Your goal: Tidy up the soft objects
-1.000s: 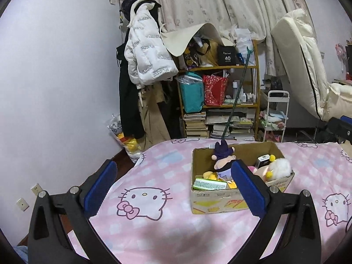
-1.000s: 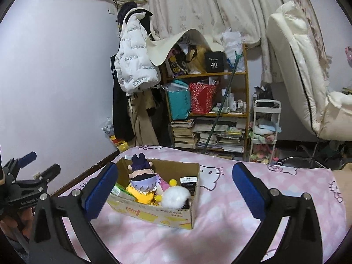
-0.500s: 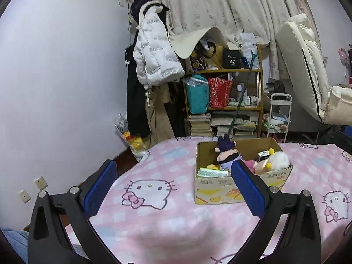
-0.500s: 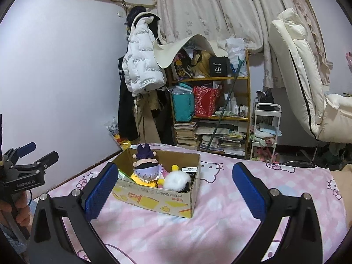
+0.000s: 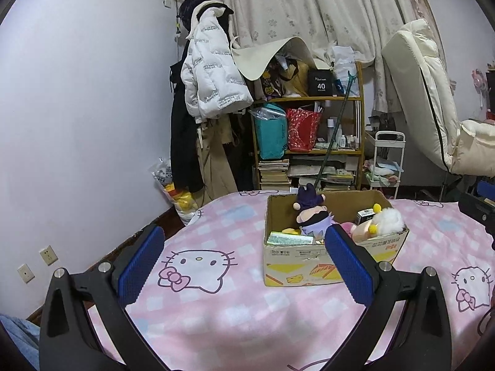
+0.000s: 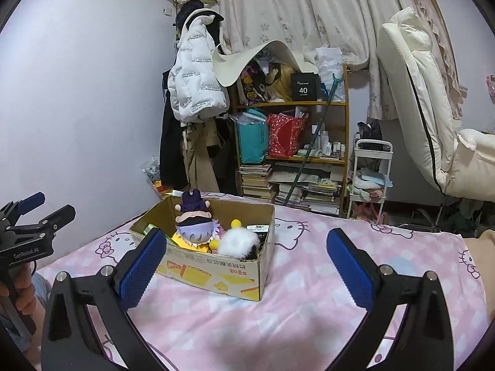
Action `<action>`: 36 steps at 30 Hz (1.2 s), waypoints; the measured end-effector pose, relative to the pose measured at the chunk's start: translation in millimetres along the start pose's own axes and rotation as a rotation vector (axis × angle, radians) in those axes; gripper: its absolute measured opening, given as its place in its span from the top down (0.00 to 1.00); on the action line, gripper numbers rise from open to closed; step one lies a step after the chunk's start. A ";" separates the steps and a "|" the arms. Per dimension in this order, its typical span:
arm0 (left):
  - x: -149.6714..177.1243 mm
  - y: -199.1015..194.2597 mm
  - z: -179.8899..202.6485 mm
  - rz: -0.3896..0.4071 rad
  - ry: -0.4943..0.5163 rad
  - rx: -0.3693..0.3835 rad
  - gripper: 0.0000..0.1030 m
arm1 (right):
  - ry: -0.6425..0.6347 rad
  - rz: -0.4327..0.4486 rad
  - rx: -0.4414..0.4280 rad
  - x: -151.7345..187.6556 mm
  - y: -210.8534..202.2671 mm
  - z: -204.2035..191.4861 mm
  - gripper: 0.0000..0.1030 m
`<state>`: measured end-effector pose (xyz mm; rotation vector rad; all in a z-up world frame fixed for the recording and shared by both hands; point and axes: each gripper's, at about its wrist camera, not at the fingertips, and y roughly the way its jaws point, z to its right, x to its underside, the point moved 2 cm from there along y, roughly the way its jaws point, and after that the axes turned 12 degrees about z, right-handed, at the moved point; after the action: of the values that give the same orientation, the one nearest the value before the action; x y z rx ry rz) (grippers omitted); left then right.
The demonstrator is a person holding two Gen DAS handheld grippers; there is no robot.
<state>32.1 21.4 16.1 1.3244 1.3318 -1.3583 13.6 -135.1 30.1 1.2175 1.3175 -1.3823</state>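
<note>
On the pink cat-print blanket (image 5: 235, 303) that covers the bed, a cardboard box (image 5: 324, 262) stands open-topped, and both claws hang above the blanket on the near side of it with nothing in them. The left gripper (image 5: 244, 262) has its blue pads spread wide; in its view the box sits to the right of centre, just beyond the right-hand pad, which overlaps the box's near wall. The right gripper (image 6: 247, 262) is equally wide apart; in its view the box lies left of centre, its near left corner covered by the left-hand pad.

Inside the box a purple-hatted plush doll (image 6: 195, 222) stands upright toward the far left, with a white fluffy toy (image 6: 238, 242) to its right and a pink plush (image 5: 359, 231) tucked against that. A green flat packet (image 5: 289, 238) lies at the near left corner and a small dark carton (image 5: 366, 215) at the far right.

Much of the pink plush is buried, and the print on the carton is too small to read. What lies under the doll cannot be made out beyond a patch of yellow. At the left edge of the right wrist view the left gripper shows from the side, with part of the hand (image 6: 21, 283) holding it cut off by the frame. A cluttered shelf (image 5: 309, 142) and a white jacket (image 5: 210, 74) stand against the far wall.
</note>
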 end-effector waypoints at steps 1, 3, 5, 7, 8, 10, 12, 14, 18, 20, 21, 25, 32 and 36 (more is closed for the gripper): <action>0.5 1.0 -0.2 -0.002 -0.001 0.000 0.01 | -0.002 -0.004 0.003 1.2 1.6 0.0 0.00; 1.2 2.9 0.4 -0.008 0.002 -0.002 0.01 | -0.004 -0.012 0.006 3.1 4.2 -0.1 0.00; 1.3 4.8 1.2 -0.014 0.004 0.004 0.01 | -0.003 -0.018 0.006 4.8 6.5 0.7 0.00; 1.8 5.0 3.5 -0.015 0.011 0.007 0.01 | -0.002 -0.023 0.005 5.8 7.6 1.4 0.00; 2.3 5.2 4.3 -0.016 0.015 0.007 0.01 | -0.001 -0.024 0.005 6.2 7.8 1.2 0.00; 2.9 6.0 4.4 -0.019 0.018 0.008 0.01 | 0.000 -0.023 0.005 6.7 8.3 1.1 0.00; 3.6 6.5 4.5 -0.021 0.019 0.008 0.01 | -0.001 -0.023 0.006 6.7 8.7 1.3 0.00; 3.6 6.7 4.2 -0.022 0.018 0.010 0.01 | 0.002 -0.024 0.004 6.5 8.2 1.8 0.00; 5.3 7.6 4.9 -0.026 0.017 0.008 0.01 | 0.006 -0.028 0.008 7.0 10.1 2.8 0.00; 5.6 8.0 6.1 -0.029 0.018 0.007 0.01 | 0.010 -0.030 0.012 7.7 10.2 2.1 0.00; 6.0 8.3 6.8 -0.031 0.020 0.007 0.01 | 0.011 -0.031 0.012 8.0 10.7 1.7 0.00; 6.8 7.2 6.3 -0.025 0.028 -0.012 0.01 | 0.014 -0.029 0.009 8.3 10.7 0.9 0.00; 7.4 6.5 5.2 -0.029 0.030 -0.014 0.01 | 0.011 -0.030 0.013 8.5 10.9 -0.1 0.00; 6.9 7.1 5.5 -0.031 0.033 -0.013 0.01 | 0.014 -0.033 0.014 9.0 11.2 -1.0 0.00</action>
<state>37.4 16.0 7.6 1.3278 1.3864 -1.3511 23.1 -134.7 19.4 1.2219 1.3448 -1.4109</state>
